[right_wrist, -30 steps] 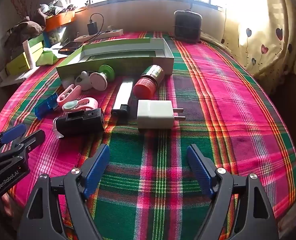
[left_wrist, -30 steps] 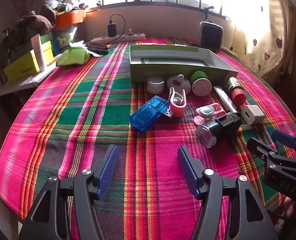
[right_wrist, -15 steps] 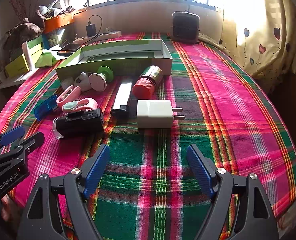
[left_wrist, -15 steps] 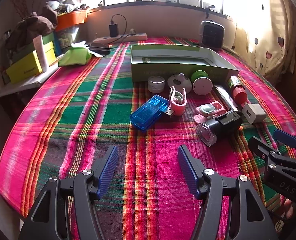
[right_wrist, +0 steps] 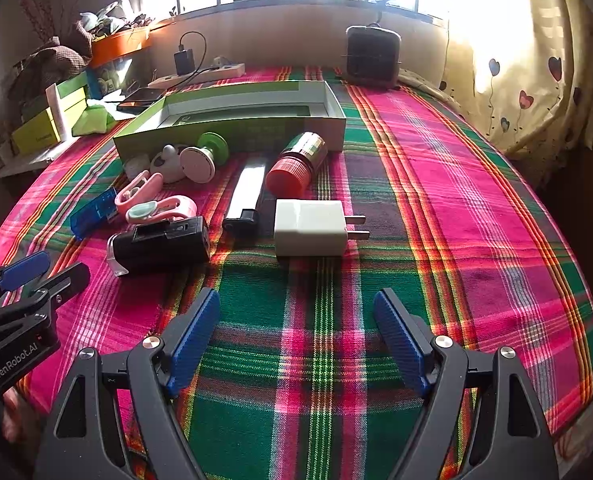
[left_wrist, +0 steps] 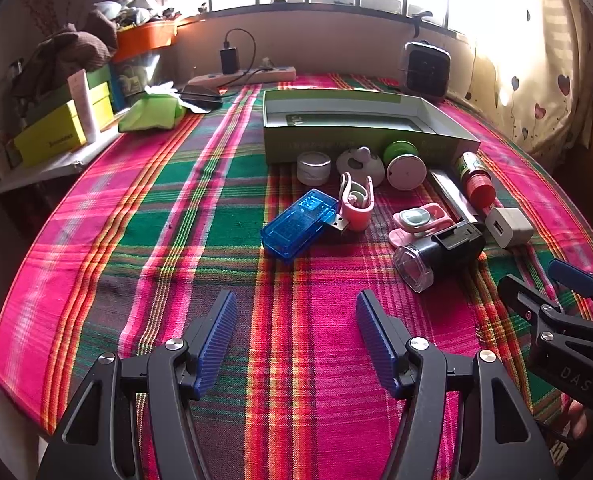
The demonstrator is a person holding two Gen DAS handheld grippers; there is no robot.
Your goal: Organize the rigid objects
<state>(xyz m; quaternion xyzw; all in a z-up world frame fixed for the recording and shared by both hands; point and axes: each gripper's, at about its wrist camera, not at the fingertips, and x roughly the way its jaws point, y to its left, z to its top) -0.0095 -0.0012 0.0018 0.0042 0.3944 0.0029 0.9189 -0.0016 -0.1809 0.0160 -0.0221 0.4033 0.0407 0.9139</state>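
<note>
An open green box [left_wrist: 360,118] [right_wrist: 232,116] stands on the plaid cloth, nothing visible inside it. In front of it lie several small items: a blue USB device [left_wrist: 300,222], a pink clip [left_wrist: 356,200], a black cylinder with a clear cap [left_wrist: 440,250] [right_wrist: 160,244], a white charger plug [right_wrist: 310,227] [left_wrist: 508,227], a red-capped bottle [right_wrist: 296,164] and a black-and-white lighter [right_wrist: 246,194]. My left gripper [left_wrist: 296,322] hangs open above bare cloth, short of the blue device. My right gripper [right_wrist: 296,320] is open too, just short of the charger.
A power strip [left_wrist: 242,76] with a plugged charger and a small black heater [right_wrist: 372,56] sit by the back wall. Yellow and green boxes [left_wrist: 56,132] crowd a side shelf at the left. A curtain [right_wrist: 536,60] hangs at the right.
Both views have drifted slightly; the grippers stay open and none of the objects has moved.
</note>
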